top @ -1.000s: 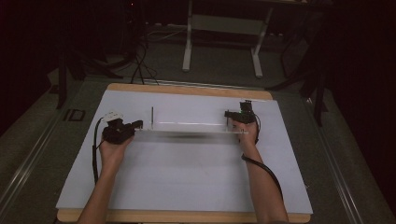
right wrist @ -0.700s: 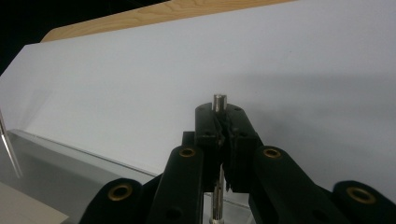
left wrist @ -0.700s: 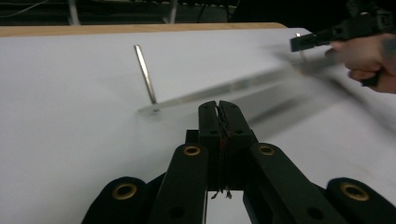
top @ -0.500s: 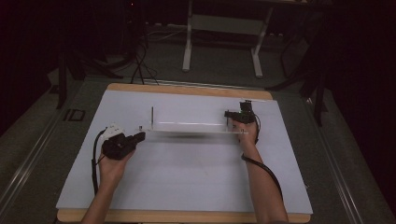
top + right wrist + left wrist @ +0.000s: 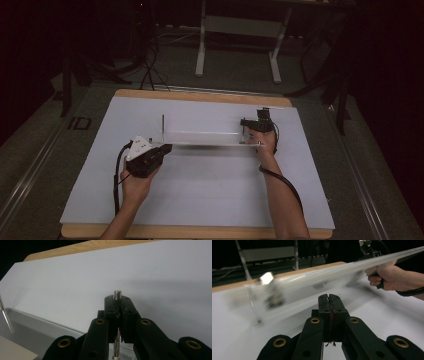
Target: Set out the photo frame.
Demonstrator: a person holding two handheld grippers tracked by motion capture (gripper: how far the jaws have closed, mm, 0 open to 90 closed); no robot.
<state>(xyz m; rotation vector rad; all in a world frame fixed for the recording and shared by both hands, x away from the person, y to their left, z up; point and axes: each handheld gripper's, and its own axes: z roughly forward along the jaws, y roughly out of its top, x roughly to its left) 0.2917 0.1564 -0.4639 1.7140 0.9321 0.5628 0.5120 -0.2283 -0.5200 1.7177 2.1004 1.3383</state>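
Note:
A long clear plastic plate (image 5: 205, 138) lies across the middle of the white sheet, with a thin metal rod (image 5: 162, 125) standing upright at its left end. My right gripper (image 5: 245, 123) is at the plate's right end, shut on another upright metal rod (image 5: 117, 293) whose tip pokes out above the jaws. My left gripper (image 5: 166, 149) sits just in front of the plate's left end, jaws shut with nothing between them (image 5: 329, 298). In the left gripper view the plate (image 5: 312, 277) is blurred, and the person's right hand (image 5: 387, 277) is behind it.
A white sheet (image 5: 200, 190) covers a wooden tabletop (image 5: 200, 96). Beyond the far edge stand a metal table frame (image 5: 237, 45) and cables on a dark floor. A black cable (image 5: 282, 182) trails along the right forearm.
My left gripper has drawn back from the plate's left end toward the near edge and a little to the right. The right gripper and the plate have stayed put.

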